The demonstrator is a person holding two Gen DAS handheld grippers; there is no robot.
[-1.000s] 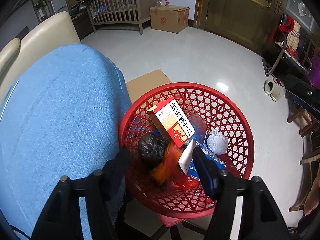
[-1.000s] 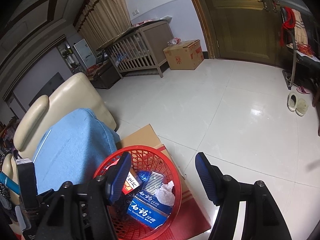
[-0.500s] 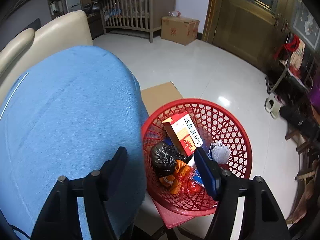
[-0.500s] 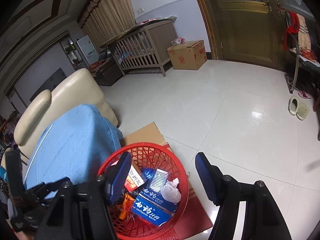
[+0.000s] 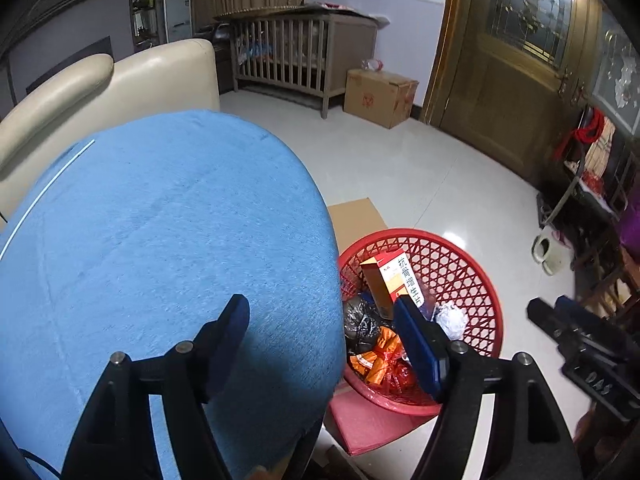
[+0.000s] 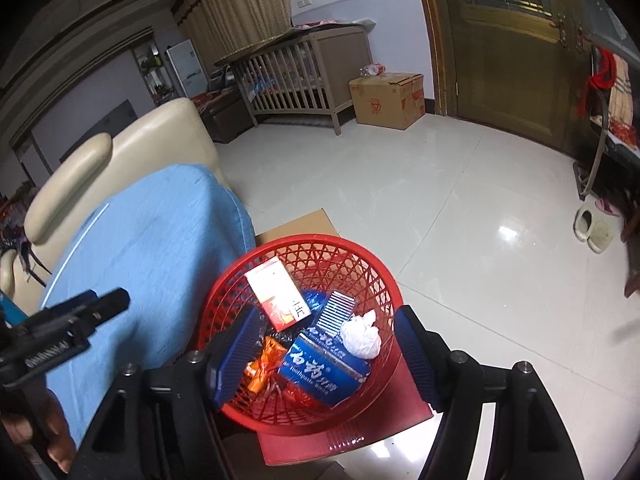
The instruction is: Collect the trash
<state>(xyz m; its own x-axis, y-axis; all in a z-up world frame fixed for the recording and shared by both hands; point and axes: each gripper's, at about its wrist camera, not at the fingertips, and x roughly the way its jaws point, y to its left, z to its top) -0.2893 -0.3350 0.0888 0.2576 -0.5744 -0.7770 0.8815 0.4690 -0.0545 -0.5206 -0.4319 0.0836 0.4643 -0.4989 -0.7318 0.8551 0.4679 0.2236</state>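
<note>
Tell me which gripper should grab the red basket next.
Right. The right gripper hangs open directly over the red basket, its fingers straddling the trash. The left gripper is open too, but mostly over the blue cushion, with the basket off to its side.

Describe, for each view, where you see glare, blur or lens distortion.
Left wrist view: fisheye bends the wooden door; a bright patch glares on the floor behind the red basket. Right wrist view: floor glare near the slippers; dark vignette in corners; the basket's contents look sharp.

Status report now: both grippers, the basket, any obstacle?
Left gripper open, empty, over blue cushion. Right gripper open, empty, above red basket. Basket holds trash: boxes, wrappers, tissue. Nothing in the way.
</note>
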